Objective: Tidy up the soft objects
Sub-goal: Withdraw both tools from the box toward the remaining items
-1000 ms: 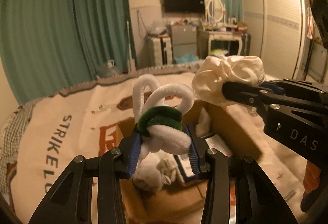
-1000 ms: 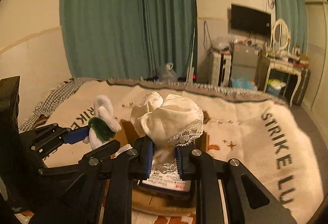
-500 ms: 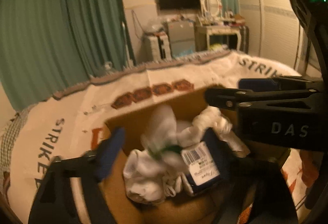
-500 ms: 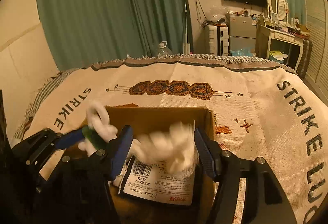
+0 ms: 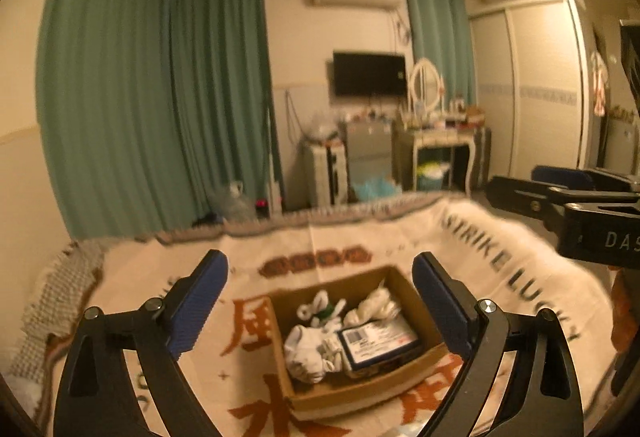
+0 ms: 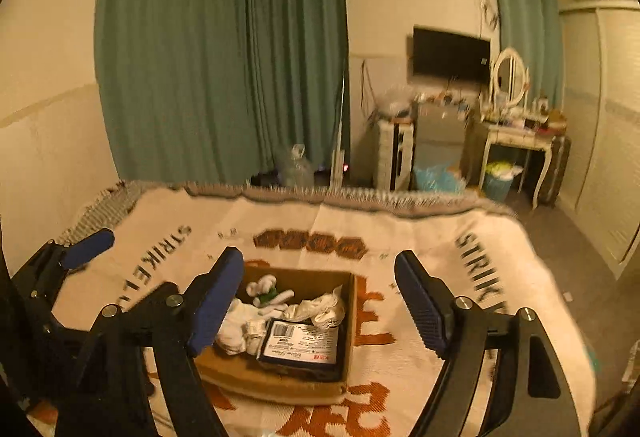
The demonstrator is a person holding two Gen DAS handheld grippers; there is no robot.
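A cardboard box (image 5: 360, 393) (image 6: 280, 381) sits on the printed blanket. Inside lie a white-and-green plush item (image 5: 320, 311) (image 6: 264, 289), a cream cloth bundle (image 5: 374, 307) (image 6: 324, 309), white socks (image 5: 308, 353) (image 6: 236, 329) and a dark flat packet with a white label (image 5: 376, 347) (image 6: 300, 345). My left gripper (image 5: 320, 301) is open and empty, raised above the box. My right gripper (image 6: 320, 301) is open and empty, also above the box. The right gripper shows at the right of the left wrist view (image 5: 560, 197); the left gripper shows at the left of the right wrist view (image 6: 76, 253).
The cream blanket with black letters and orange characters (image 5: 500, 265) (image 6: 480, 269) covers the bed. Beyond its far edge stand green curtains (image 6: 220, 69), a wall television (image 6: 450, 55), a dressing table (image 6: 516, 133) and a white wardrobe (image 5: 532, 85).
Both grippers opened and dropped their loads into the box: the left let go of the white-and-green plush, the right the cream cloth. Both then rose and pulled back from the box.
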